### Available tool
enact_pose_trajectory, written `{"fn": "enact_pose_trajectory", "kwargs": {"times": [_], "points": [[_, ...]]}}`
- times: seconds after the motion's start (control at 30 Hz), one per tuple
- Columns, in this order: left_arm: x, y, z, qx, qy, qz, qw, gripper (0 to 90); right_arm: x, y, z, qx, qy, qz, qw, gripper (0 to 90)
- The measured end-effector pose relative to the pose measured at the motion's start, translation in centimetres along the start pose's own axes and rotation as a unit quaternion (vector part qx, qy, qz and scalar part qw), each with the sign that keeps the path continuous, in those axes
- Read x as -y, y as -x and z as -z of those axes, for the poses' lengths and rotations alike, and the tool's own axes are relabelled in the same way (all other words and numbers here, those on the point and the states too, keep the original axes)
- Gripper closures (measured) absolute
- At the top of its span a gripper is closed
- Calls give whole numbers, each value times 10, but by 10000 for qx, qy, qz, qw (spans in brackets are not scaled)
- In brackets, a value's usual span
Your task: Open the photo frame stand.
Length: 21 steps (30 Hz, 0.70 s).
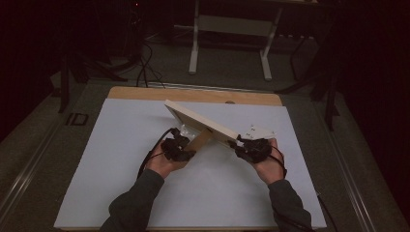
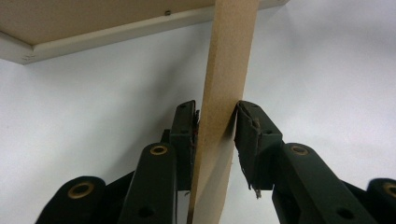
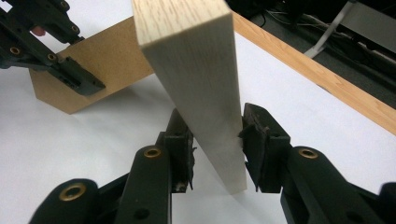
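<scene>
1. Pale wooden picture frame (image 1: pixel 200 122), rectangular with a light-grained edge, is tilted above the white table sheet (image 1: pixel 121 159).
2. Its brown fibreboard stand (image 2: pixel 224 88) is clamped in the left gripper (image 2: pixel 215 122).
3. Right gripper (image 3: pixel 217 140) pinches the frame's edge.

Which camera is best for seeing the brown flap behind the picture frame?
The right gripper view: the brown flap shows its broad face, clamped by the left gripper. The left gripper view shows its thin edge between the jaws. The high view shows a sliver under the frame.
</scene>
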<state>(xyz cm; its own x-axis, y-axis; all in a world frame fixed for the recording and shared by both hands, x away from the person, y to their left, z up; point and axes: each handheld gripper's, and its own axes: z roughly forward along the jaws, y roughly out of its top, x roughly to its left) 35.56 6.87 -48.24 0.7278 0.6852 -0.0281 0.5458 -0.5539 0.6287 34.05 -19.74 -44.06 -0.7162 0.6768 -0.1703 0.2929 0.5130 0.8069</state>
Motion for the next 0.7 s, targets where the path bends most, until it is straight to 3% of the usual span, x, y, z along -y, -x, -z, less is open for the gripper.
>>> {"fn": "enact_pose_trajectory", "kwargs": {"times": [0.47, 0.7], "points": [[1, 1, 0, -62, 33, -12, 10000, 677, 0, 0, 0, -5, 1, -2, 10000, 639], [2, 2, -1, -113, 12, -33, 9999, 629, 3, 4, -1, -170, 86, -263, 9995, 609]]}}
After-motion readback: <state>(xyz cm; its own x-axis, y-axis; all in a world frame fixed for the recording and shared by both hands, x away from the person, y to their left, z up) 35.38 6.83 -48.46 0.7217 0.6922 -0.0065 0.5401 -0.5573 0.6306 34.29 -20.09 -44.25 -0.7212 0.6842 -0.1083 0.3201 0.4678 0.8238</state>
